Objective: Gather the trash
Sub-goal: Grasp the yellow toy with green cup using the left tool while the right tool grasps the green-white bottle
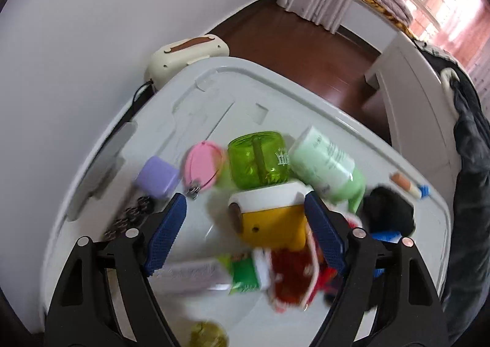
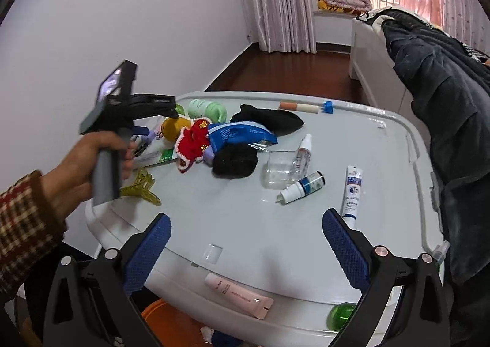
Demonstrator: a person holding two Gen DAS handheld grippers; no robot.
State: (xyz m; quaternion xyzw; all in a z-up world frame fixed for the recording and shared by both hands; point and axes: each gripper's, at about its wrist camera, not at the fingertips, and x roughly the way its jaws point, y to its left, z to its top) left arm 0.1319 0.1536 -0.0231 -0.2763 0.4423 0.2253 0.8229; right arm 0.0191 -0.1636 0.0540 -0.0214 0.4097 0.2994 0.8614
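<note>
My left gripper (image 1: 245, 203) is open above a yellow cup with a white rim (image 1: 269, 218) that lies on its side on the white bin lid (image 1: 214, 96). Its jaws stand apart on either side of the cup, not touching it. The right wrist view shows the left gripper (image 2: 170, 108) held by a hand over the yellow cup (image 2: 173, 128). My right gripper (image 2: 246, 223) is open and empty over the near part of the lid (image 2: 245, 218). A blue wrapper (image 2: 239, 134), a red knitted piece (image 2: 194, 140) and black socks (image 2: 266, 117) lie in a heap.
A green jar (image 1: 258, 158), a pale green bottle (image 1: 327, 163), a pink pouch (image 1: 203, 166) and a purple box (image 1: 157, 177) lie beyond the cup. A clear glass (image 2: 280, 169), small bottles (image 2: 301, 186), a white tube (image 2: 352, 190), a pink tube (image 2: 237, 295) and an orange bin (image 2: 171, 325) sit near my right gripper.
</note>
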